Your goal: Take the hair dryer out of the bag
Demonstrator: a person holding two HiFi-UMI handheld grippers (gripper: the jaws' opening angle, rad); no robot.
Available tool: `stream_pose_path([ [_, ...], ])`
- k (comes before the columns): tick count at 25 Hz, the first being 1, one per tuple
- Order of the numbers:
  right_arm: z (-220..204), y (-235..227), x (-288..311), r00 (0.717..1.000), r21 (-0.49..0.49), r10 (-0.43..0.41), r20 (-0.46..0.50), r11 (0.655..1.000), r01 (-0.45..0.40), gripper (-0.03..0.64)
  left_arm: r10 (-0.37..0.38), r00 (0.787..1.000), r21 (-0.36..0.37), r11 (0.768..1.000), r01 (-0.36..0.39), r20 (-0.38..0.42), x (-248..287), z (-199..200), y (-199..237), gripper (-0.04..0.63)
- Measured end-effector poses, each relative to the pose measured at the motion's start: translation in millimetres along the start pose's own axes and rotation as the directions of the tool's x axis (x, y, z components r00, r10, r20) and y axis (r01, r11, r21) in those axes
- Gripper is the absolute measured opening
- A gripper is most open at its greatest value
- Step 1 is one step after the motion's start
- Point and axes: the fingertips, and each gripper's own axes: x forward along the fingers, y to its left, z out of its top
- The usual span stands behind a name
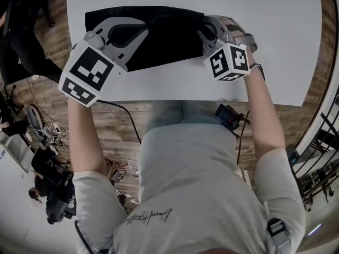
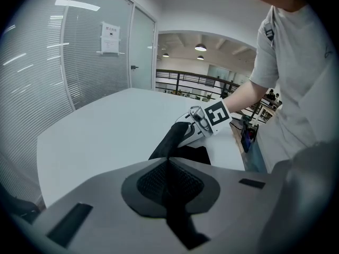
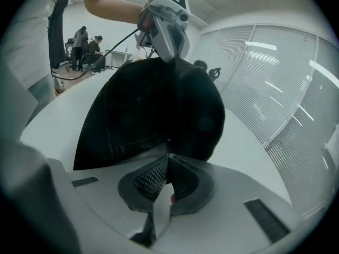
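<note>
Gripping opposite ends of bag [image 1: 169, 36], left tool [image 2: 169, 160] faces right tool [image 3: 168, 155].

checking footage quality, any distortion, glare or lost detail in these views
Head view: strong fisheye, table edges bow; even light, no glare. Left gripper view: black round vignette, ceiling lights bright. Right gripper view: bag is a near featureless black mass, blinds bright at right.

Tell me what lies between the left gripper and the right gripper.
Only the black fabric bag, lying on the white table; the left gripper and the right gripper are each shut on one end. The head view shows this.
</note>
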Motion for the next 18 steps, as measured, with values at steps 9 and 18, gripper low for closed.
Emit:
stream_pose_path([
  [9, 35, 29, -8, 0.966, 0.027, 0.190, 0.178, 0.980, -0.197, 0.017, 0.035, 0.999, -0.007, 0.999, -0.035, 0.011, 0, 3, 9, 0.020],
  [18, 39, 4, -26, 0.963, 0.196, 0.127, 0.238, 0.965, -0.176, 0.017, 0.088, 0.996, 0.017, 0.996, -0.088, -0.003, -5, 1, 6, 0.041],
])
